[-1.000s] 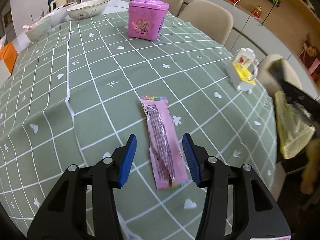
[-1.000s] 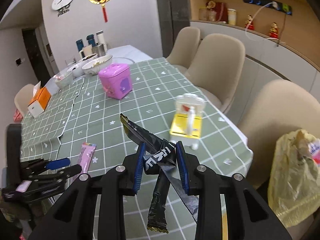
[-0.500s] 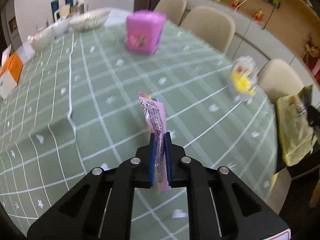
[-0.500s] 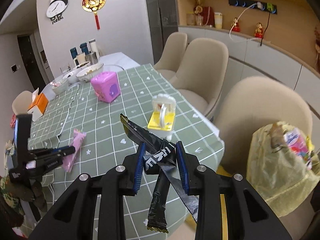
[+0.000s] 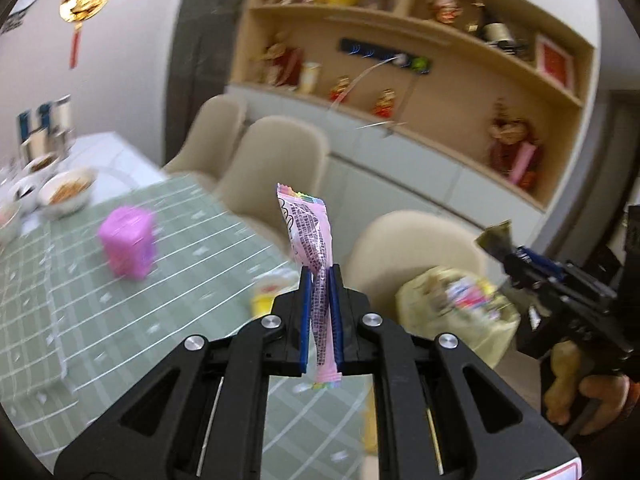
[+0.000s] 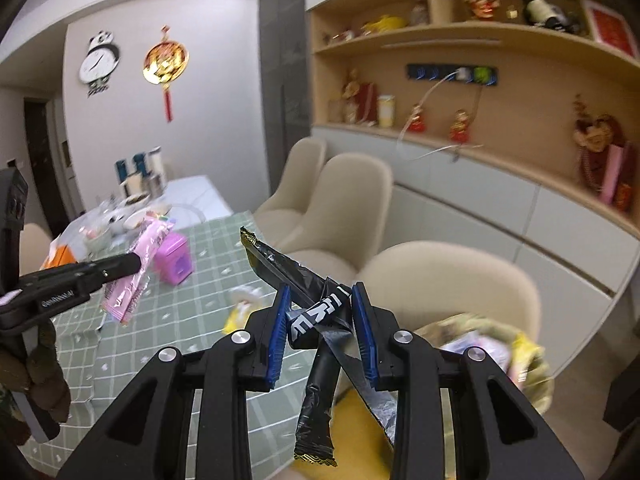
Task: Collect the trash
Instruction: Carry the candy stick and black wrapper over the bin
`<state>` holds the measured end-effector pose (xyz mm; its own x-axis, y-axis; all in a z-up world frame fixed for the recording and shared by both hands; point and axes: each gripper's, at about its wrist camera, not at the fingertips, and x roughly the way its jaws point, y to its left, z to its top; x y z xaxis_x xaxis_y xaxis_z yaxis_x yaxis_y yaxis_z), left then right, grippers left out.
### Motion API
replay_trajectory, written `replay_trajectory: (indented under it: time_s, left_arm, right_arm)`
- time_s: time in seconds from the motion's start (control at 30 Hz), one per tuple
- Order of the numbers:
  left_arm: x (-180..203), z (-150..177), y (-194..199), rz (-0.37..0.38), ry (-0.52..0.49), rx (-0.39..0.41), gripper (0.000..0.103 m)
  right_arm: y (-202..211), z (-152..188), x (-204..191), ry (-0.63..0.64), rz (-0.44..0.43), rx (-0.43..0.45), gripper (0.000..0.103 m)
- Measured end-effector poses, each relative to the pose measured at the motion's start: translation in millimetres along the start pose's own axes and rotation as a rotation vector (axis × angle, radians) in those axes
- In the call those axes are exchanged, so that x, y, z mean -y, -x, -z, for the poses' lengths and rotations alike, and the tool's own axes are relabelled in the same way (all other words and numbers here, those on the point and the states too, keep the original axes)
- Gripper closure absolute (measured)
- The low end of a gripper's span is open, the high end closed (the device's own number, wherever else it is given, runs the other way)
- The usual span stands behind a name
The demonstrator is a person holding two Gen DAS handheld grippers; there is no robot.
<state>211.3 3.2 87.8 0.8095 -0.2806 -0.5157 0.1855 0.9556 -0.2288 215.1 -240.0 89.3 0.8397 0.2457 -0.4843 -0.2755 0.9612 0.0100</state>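
The left gripper (image 5: 320, 276) was clamped on a pink snack wrapper (image 5: 310, 232), its blue pads (image 5: 305, 312) pinching the packet around its middle; its jaws had just been closing, with the wrapper between them. The wrapper stood nearly upright, its rainbow-edged top rising well above the fingertips and its lower end hanging just behind the pads, clear of the green checked tablecloth (image 5: 80, 304) below. Seen from the right wrist, the same pink wrapper (image 6: 136, 272) slanted across the left gripper's (image 6: 136, 262) black tip, in the air above the table.

The right gripper (image 6: 320, 300) gripped crumpled black wrappers (image 6: 316, 312) between its blue pads (image 6: 280, 320), jaws partly apart around the bundle. One strip jutted up and to the left past the fingertips; another dangled below the jaws. From the left wrist, the right gripper (image 5: 508, 258) showed at the frame's right edge, held by a hand (image 5: 588, 384), just beside a yellowish trash bag (image 5: 452, 312) resting by a beige chair (image 5: 416, 240). A pink box (image 5: 128, 246) sat blurred on the table.
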Motion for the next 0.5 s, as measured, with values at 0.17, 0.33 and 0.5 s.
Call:
replay_trajectory:
  time_s: [0.17, 0.33, 0.5]
  left_arm:
    - [59.2, -15.2, -24.0, 0.112, -0.058, 0.008, 0.095]
    - [116.0, -13.8, -58.1, 0.201, -0.105, -0.028, 0.095]
    - [161.4, -12.5, -93.1, 0.287, -0.128, -0.069, 0.095]
  right_arm:
    - [21.0, -2.1, 48.4, -0.025, 0.069, 0.043, 0.073]
    - [30.5, 1.7, 101.6, -0.061, 0.127, 0.055, 0.073]
    - [31.9, 7.3, 147.6, -0.088, 0.164, 0.058, 0.073]
